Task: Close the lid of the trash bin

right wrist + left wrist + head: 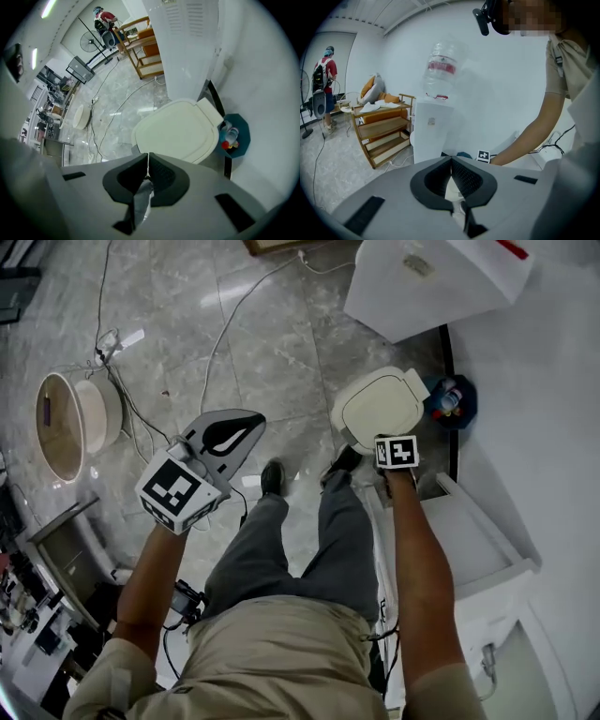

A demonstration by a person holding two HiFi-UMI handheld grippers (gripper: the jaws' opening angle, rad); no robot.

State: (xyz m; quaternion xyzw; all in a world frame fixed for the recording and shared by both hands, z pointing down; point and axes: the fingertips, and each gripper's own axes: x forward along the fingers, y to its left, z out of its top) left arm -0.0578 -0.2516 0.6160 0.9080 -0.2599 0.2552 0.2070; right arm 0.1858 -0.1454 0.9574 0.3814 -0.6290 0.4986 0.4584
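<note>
Hovering by the cream plastic trash-bin lid (180, 131), apparently already shut, low on the floor (281, 352), the right hand-held gripper (148, 163) is pinched closed and empty, as is the left hand-held gripper (451, 169); lifting clear seems next.
</note>
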